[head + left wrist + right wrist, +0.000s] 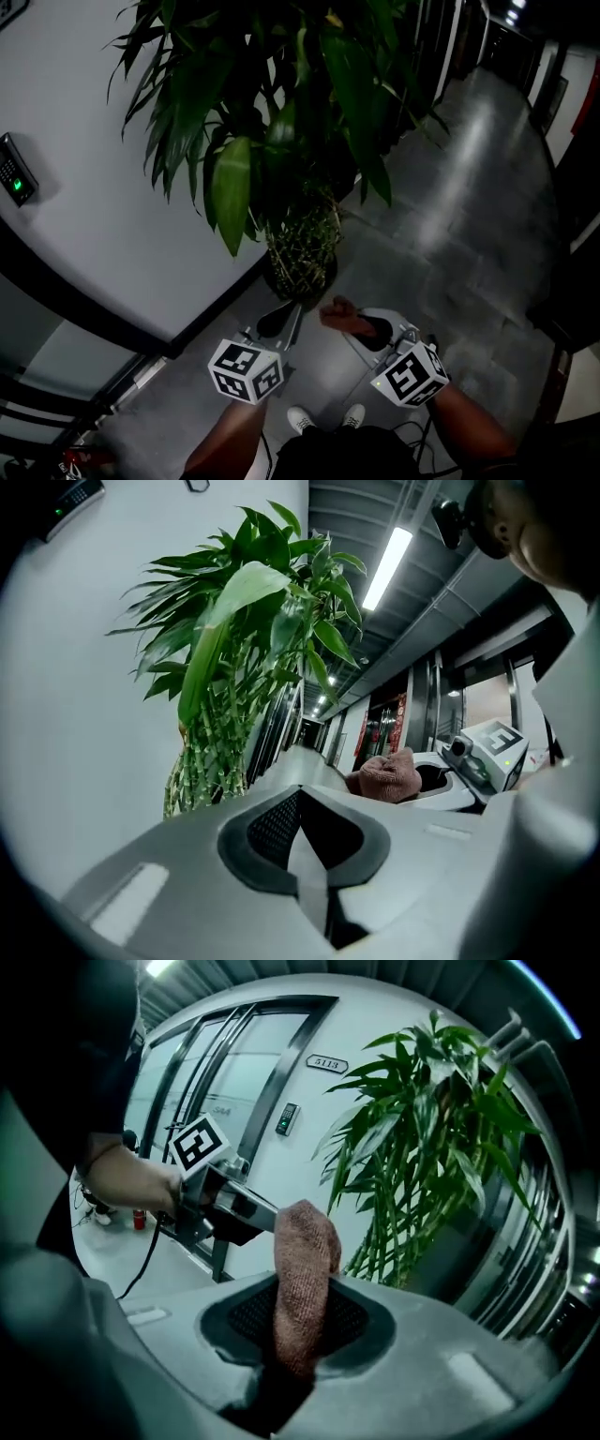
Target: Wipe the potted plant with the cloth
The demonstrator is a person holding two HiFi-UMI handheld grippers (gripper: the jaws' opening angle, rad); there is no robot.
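Two grippers low before plant (281, 141), on floor (450, 234) at wall (94, 169) | right gripper (300, 1321) fingers pinch cloth (305, 1251); left gripper (302, 817) fingers pressed together, empty | best: raise cloth to a leaf (230, 192), steady it with left, wipe base to tip gently.

Brown cloth (305, 1241) tight in the right claw (300, 1330), potted plant (422, 1138) beyond at right

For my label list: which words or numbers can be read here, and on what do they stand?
"5113", seemingly: small plate on the wall.
Red sign in the corridor: too blurred to read.
Marker cube: square pattern only, no words.
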